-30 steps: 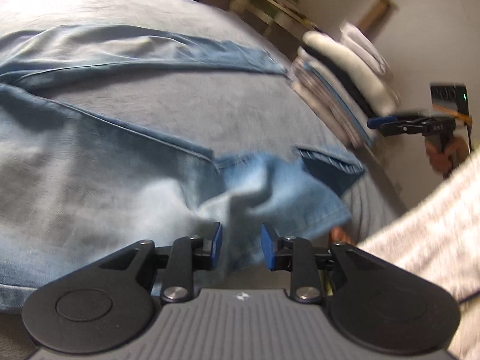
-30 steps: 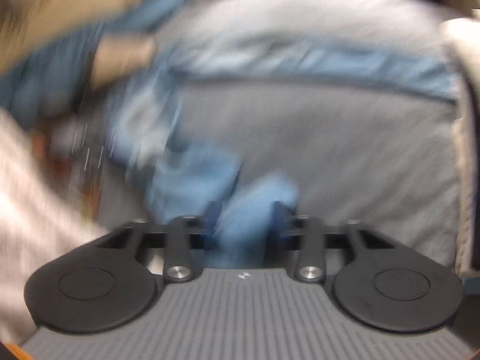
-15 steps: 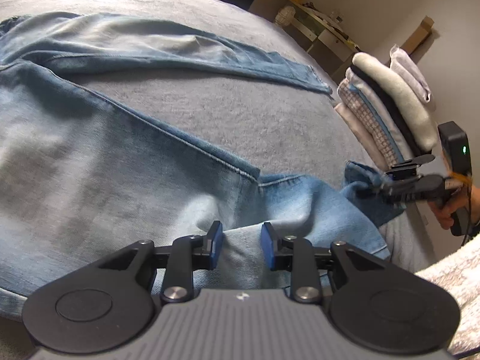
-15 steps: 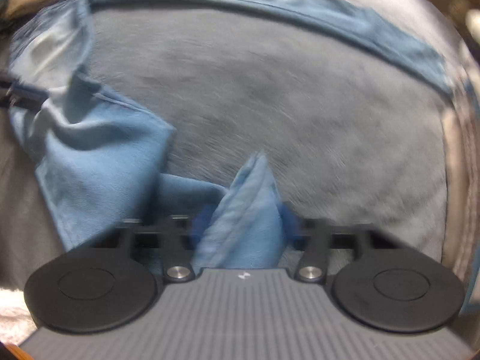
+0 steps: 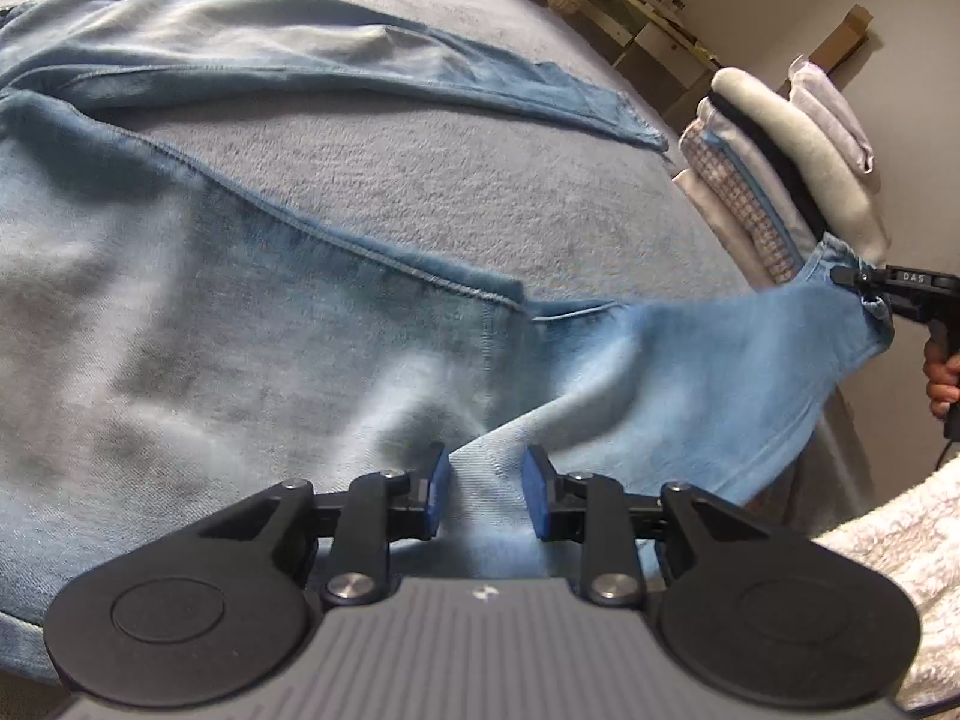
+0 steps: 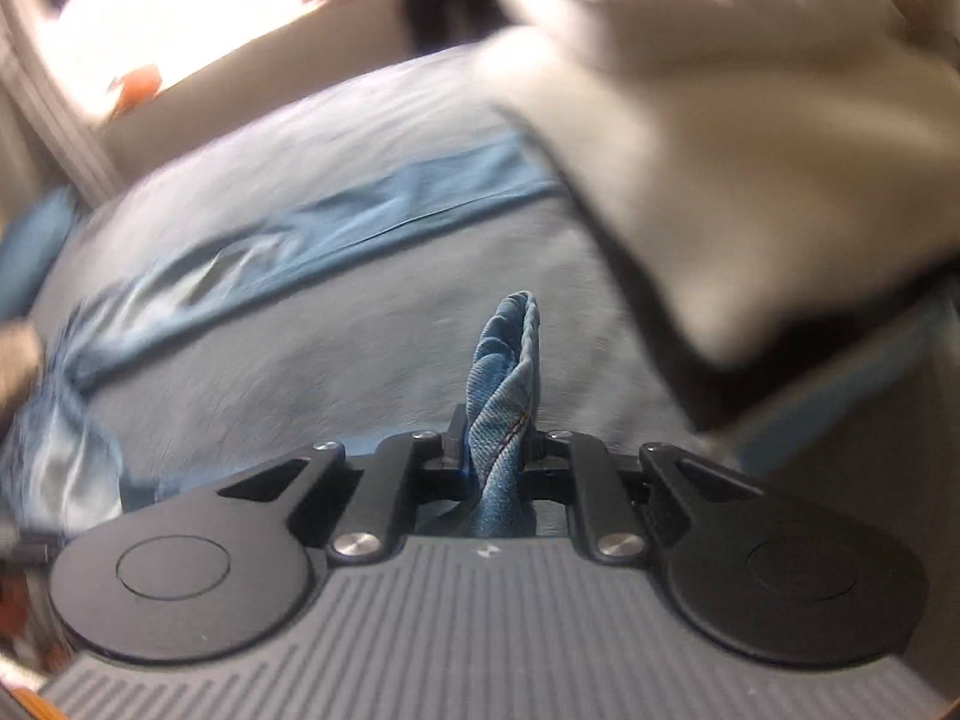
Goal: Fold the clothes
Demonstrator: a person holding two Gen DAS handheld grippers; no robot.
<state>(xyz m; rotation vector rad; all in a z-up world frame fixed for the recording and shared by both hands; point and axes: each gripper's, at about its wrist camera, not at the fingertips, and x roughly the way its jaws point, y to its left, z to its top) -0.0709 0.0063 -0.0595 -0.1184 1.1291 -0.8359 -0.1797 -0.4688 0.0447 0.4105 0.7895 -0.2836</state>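
Light blue jeans (image 5: 180, 330) lie spread on a grey bed cover (image 5: 420, 180). The far leg (image 5: 360, 60) lies flat across the back. My left gripper (image 5: 483, 489) is shut on a ridge of denim at the near leg's end. That leg end is stretched taut to the right, where my right gripper (image 5: 852, 279) pinches its hem. In the right wrist view the right gripper (image 6: 495, 444) is shut on the bunched hem (image 6: 510, 348), which sticks up between the fingers. The far leg (image 6: 360, 204) shows blurred behind it.
A stack of folded clothes (image 5: 780, 168) sits at the bed's right edge, close behind the right gripper, and fills the upper right of the right wrist view (image 6: 750, 150). A hand (image 5: 942, 372) and fuzzy sleeve (image 5: 900, 540) are at right. A shelf (image 5: 636, 18) stands beyond the bed.
The right gripper has carried the hem rightward and up, away from the left gripper, pulling the leg end taut. Its view has swung toward the folded stack. The left gripper keeps its hold.
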